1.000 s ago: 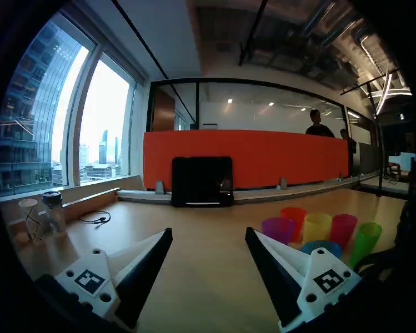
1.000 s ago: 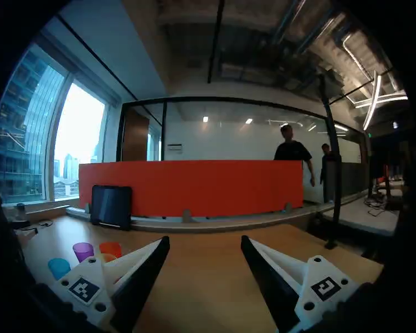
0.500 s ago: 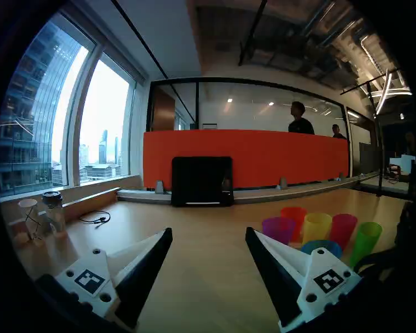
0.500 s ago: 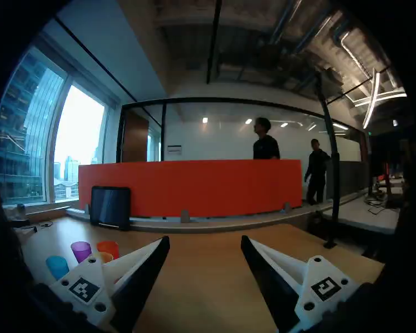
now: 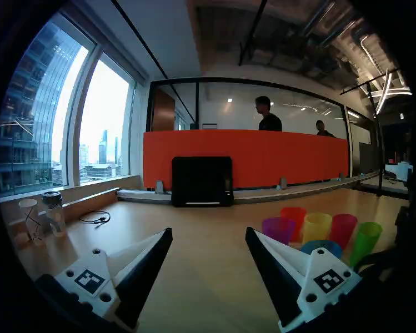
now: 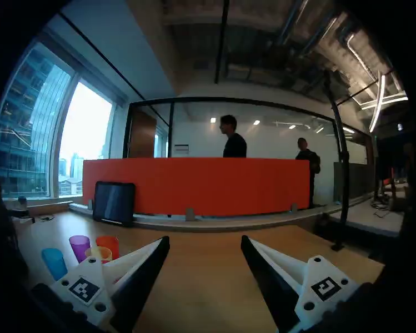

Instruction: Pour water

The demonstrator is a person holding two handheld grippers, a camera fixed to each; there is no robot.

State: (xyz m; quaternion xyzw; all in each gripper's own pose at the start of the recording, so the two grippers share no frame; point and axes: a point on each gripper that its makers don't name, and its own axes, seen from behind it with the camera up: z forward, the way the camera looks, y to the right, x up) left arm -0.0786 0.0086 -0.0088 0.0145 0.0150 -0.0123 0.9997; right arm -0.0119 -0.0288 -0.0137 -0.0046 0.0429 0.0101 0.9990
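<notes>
Left claw (image 5: 208, 233): fingers apart, holding nothing. Right claw (image 6: 205, 241): likewise apart and empty. Coloured plastic cups (image 5: 316, 226) stand clustered on the tabletop (image 5: 208, 277), ahead and right of the left claw. Judged light, thin-walled and easily tipped or crushed; grip gently at mid-wall.

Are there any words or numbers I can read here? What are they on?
No words or numbers can be read.
Small white sign far at the back: too small to read.
Square tags on the left claw and right claw: black-and-white patterns, not words.
</notes>
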